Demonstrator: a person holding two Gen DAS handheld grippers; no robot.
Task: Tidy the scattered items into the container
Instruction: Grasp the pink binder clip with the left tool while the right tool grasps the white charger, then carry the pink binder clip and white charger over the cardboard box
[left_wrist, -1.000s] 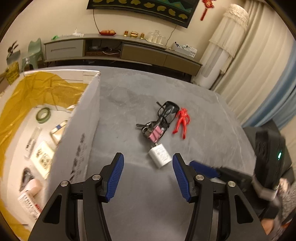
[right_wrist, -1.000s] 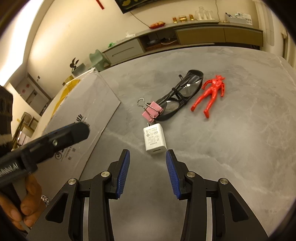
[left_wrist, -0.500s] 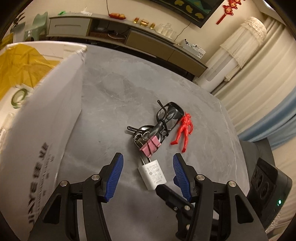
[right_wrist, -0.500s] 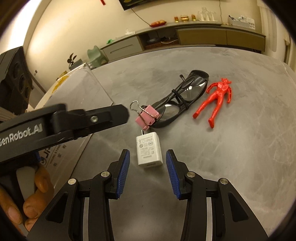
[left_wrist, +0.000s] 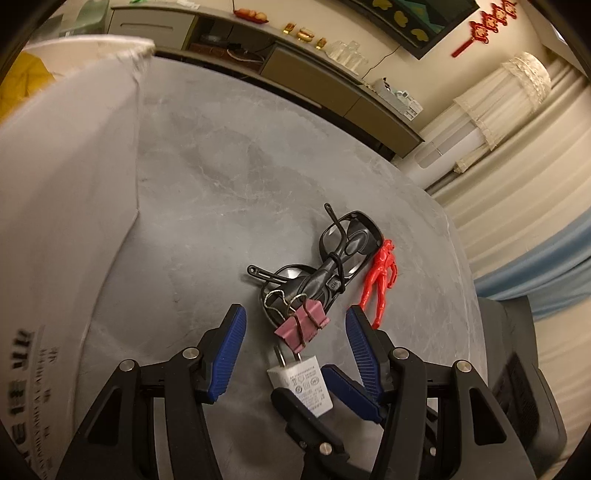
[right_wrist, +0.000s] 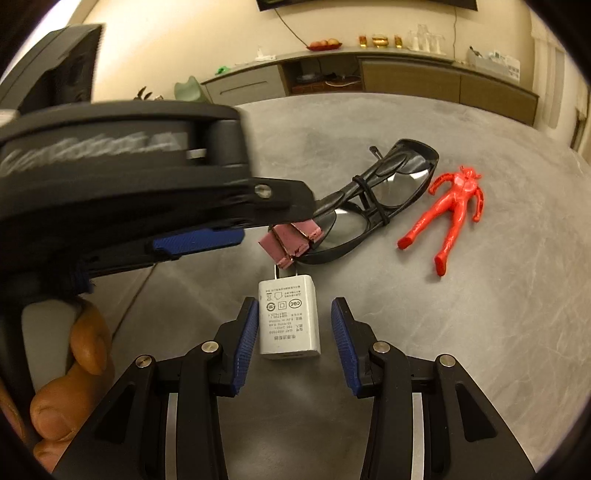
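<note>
My right gripper (right_wrist: 290, 338) is spread open on either side of the white charger (right_wrist: 289, 317), blue pads beside its flanks, not pressing it. My left gripper (left_wrist: 295, 350) hangs open above the pink binder clip (left_wrist: 301, 328), which lies at the charger's prongs and against the black glasses (left_wrist: 332, 262). The red figurine (left_wrist: 380, 275) lies just beside the glasses on the grey table (left_wrist: 221, 184). The white box (left_wrist: 66, 206) stands to my left.
</note>
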